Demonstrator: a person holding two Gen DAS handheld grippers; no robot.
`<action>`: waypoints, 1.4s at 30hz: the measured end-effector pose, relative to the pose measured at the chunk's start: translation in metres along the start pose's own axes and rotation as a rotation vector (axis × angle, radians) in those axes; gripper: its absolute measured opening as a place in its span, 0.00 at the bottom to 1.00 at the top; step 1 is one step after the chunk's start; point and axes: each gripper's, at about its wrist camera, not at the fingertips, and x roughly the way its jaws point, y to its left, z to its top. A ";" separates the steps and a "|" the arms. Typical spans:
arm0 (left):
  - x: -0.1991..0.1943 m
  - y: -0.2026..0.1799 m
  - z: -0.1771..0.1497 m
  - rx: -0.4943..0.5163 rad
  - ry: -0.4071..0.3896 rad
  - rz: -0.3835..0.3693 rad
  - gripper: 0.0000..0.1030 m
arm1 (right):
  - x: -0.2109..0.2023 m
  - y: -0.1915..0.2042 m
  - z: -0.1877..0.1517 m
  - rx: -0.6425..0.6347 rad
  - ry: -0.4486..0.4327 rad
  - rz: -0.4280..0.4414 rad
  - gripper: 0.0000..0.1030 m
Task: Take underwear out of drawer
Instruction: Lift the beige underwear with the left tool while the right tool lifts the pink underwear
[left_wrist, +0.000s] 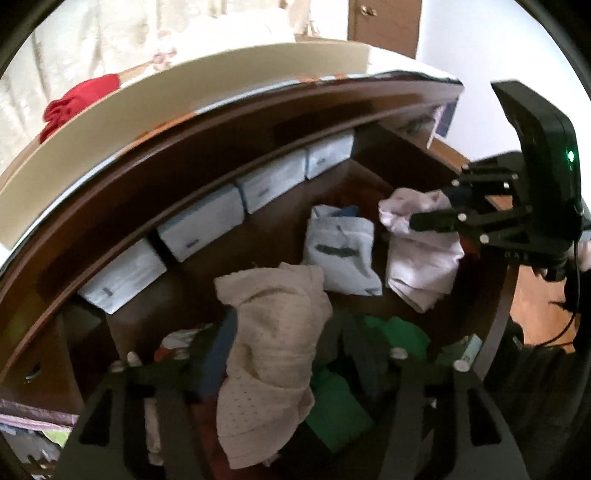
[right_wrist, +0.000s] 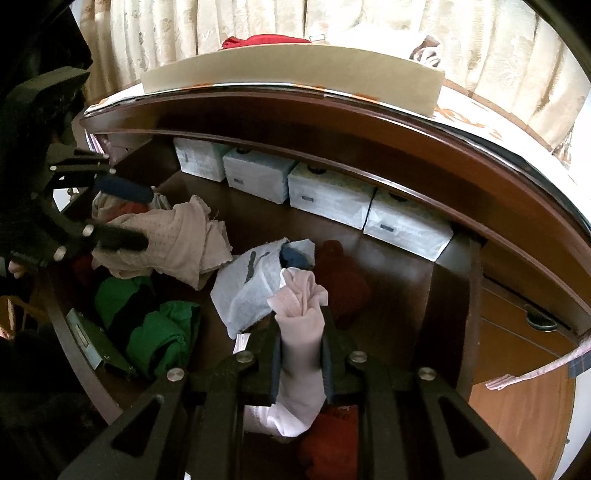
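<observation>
The open wooden drawer (left_wrist: 332, 184) (right_wrist: 406, 273) holds loose clothes. My left gripper (left_wrist: 280, 325) (right_wrist: 147, 218) is shut on beige dotted underwear (left_wrist: 269, 350) (right_wrist: 173, 243), which hangs over the drawer's left part. My right gripper (right_wrist: 301, 317) (left_wrist: 424, 210) is shut on a pale pink underwear piece (right_wrist: 299, 343) (left_wrist: 417, 254), held above the drawer's middle. A white garment with dark print (left_wrist: 343, 251) (right_wrist: 251, 280) lies in the drawer between the two grippers.
Several white boxes (left_wrist: 203, 225) (right_wrist: 328, 192) line the drawer's back. Green clothes (left_wrist: 340, 406) (right_wrist: 155, 332) and dark red clothes (right_wrist: 343, 280) lie in the drawer. A cardboard box (right_wrist: 295, 70) and red cloth (left_wrist: 74, 103) sit on the dresser top. Curtains hang behind.
</observation>
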 end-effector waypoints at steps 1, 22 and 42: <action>0.005 -0.001 0.000 0.009 0.031 -0.013 0.60 | 0.000 0.000 0.000 0.001 0.001 0.000 0.19; 0.005 0.002 -0.002 -0.020 -0.008 0.055 0.23 | -0.012 -0.003 -0.004 0.034 -0.085 0.003 0.18; -0.027 0.014 -0.011 -0.087 -0.234 0.059 0.23 | -0.032 -0.003 -0.009 0.045 -0.241 -0.007 0.18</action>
